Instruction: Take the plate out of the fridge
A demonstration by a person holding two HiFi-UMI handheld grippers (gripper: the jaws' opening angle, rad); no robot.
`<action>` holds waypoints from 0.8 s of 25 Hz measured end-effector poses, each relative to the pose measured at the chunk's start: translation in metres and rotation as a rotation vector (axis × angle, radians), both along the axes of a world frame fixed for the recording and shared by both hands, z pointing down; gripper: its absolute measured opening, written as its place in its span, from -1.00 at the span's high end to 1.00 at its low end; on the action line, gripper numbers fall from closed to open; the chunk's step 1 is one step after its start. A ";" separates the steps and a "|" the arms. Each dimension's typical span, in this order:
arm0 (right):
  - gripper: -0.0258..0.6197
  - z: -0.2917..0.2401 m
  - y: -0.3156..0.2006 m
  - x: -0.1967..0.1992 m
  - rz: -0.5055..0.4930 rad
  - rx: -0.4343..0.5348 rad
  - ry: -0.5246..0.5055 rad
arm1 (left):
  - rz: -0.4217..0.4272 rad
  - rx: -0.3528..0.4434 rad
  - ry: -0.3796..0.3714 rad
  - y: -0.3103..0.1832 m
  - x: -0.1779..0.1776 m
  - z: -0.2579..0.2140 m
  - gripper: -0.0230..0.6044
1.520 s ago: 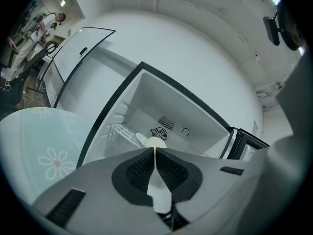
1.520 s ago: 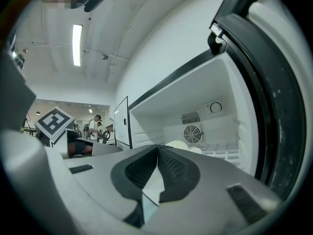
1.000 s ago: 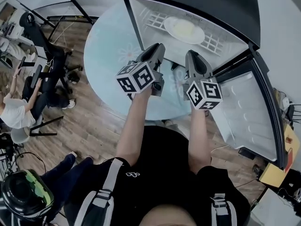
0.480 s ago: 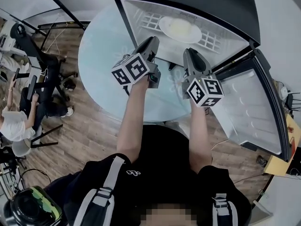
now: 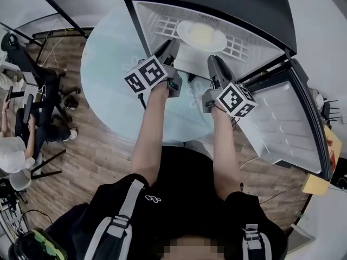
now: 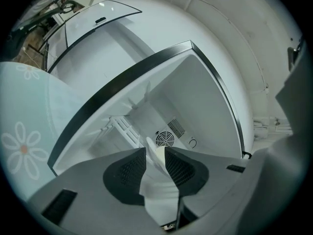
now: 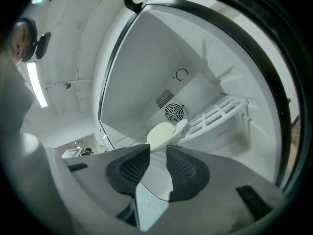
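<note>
A pale round plate (image 5: 201, 35) lies on the white wire shelf (image 5: 169, 24) inside the open black fridge (image 5: 227, 1). My left gripper (image 5: 169, 47) is at the fridge's mouth, just left of the plate and short of it. Its jaws are opening, with nothing between them. In the left gripper view the plate (image 6: 159, 153) shows edge-on beyond the gripper (image 6: 155, 152). My right gripper (image 5: 212, 62) hangs a little below the plate, open and empty. Through its gap (image 7: 158, 149) the plate (image 7: 161, 133) sits ahead by the rear fan grille.
The fridge door (image 5: 282, 118) swings out to the right, close beside my right arm. The fridge stands on a round pale glass table (image 5: 108, 75) with flower prints. Black chairs (image 5: 43, 96) and a seated person (image 5: 8, 150) are on the wood floor at left.
Both grippers have moved forward and up towards the fridge opening. The left one now reaches the shelf's front edge. The plate has not moved.
</note>
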State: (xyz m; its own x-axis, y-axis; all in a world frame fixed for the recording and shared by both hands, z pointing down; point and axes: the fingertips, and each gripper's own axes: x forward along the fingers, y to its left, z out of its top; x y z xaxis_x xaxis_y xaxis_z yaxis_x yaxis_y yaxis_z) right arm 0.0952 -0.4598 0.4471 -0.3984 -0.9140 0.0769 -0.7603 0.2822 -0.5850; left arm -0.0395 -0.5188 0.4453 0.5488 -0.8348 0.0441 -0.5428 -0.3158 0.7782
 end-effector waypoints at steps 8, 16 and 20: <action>0.63 -0.010 -0.011 -0.002 0.021 0.015 -0.129 | 0.044 -0.012 -0.004 -0.017 0.012 -0.001 0.54; 0.63 -0.008 -0.021 0.004 0.062 -0.004 -0.256 | 0.061 -0.048 -0.057 -0.023 0.019 0.005 0.51; 0.63 -0.007 -0.026 0.010 0.089 -0.014 -0.320 | 0.056 -0.068 -0.026 -0.024 0.017 0.005 0.52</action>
State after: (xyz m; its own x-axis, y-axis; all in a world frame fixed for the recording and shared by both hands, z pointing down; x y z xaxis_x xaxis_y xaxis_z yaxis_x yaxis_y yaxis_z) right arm 0.1048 -0.4862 0.4405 -0.3230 -0.9461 -0.0259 -0.5590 0.2127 -0.8014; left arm -0.0222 -0.5428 0.4504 0.5927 -0.7973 0.1139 -0.5457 -0.2935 0.7849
